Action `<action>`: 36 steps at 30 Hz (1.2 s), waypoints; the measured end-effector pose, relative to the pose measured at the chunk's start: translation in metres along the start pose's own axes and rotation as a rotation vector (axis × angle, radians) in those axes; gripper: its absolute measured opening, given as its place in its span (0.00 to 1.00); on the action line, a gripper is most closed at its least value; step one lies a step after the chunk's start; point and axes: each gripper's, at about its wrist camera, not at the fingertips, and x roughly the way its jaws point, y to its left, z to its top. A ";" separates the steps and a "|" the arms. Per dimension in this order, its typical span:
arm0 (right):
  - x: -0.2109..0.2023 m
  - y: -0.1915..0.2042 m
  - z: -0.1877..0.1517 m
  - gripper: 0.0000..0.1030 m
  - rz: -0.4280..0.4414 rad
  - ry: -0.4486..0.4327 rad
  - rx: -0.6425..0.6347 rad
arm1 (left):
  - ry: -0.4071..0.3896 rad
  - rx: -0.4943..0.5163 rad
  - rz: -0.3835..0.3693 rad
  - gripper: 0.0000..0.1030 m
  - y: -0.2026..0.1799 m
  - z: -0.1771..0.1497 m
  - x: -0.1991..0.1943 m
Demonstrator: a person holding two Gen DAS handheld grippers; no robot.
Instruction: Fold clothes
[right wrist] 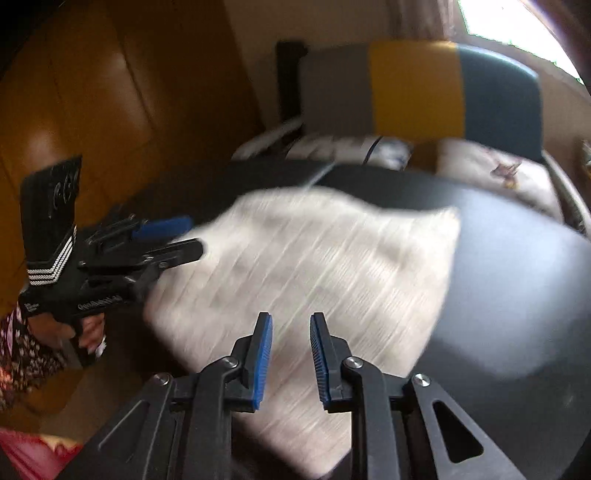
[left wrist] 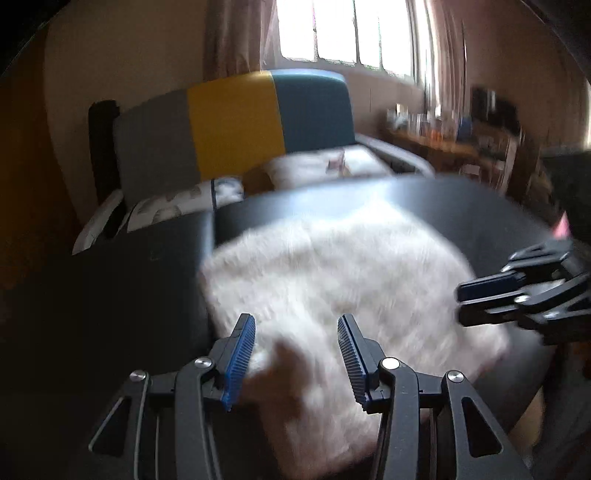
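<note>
The right gripper (right wrist: 291,332), jaws apart and empty, sits at six o'clock over the blurred white garment (right wrist: 314,258). The left gripper (right wrist: 184,236) enters from nine o'clock at the garment's edge on the dark table (right wrist: 517,277).

Behind your dark table (left wrist: 424,206)
You face a grey, yellow and teal sofa (left wrist: 236,125), cushions (left wrist: 317,166), bright window (left wrist: 343,29).

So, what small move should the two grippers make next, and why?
Probably lower both onto the near edge of the white garment and pinch it. The left gripper and right gripper hang open above it, holding nothing, and it lies flat on the dark table, seemingly already folded.
</note>
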 end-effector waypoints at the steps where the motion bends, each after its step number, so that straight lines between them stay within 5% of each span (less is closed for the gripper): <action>1: 0.005 0.004 -0.006 0.20 0.008 0.021 -0.008 | 0.020 -0.046 -0.012 0.47 0.009 -0.007 0.005; 6: 0.025 0.000 -0.030 0.19 -0.010 0.084 -0.001 | 0.115 -0.329 -0.140 0.71 0.061 -0.046 0.031; 8: 0.028 -0.009 -0.036 0.19 0.013 0.066 0.042 | 0.104 -0.411 -0.201 0.72 0.073 -0.054 0.034; 13: 0.027 -0.016 -0.039 0.19 0.025 0.041 0.054 | 0.084 -0.264 -0.094 0.77 0.052 -0.042 0.029; 15: 0.024 -0.015 -0.038 0.19 0.025 0.049 0.053 | 0.063 -0.261 -0.091 0.69 0.053 -0.033 0.019; 21: -0.020 -0.027 -0.019 0.19 0.011 -0.090 0.104 | -0.205 -0.136 0.073 0.68 0.037 0.003 -0.034; 26: -0.012 -0.049 0.020 0.20 -0.065 -0.091 0.152 | -0.154 -0.106 0.020 0.66 0.023 0.033 -0.003; 30: 0.005 -0.057 0.033 0.20 -0.096 -0.047 0.157 | 0.004 -0.151 0.042 0.46 0.031 0.036 0.041; 32: 0.014 -0.060 0.030 0.20 -0.111 -0.027 0.154 | 0.098 -0.198 0.034 0.47 0.041 0.031 0.067; 36: 0.019 -0.065 0.025 0.21 -0.118 -0.007 0.180 | 0.095 -0.279 -0.056 0.52 0.057 0.029 0.071</action>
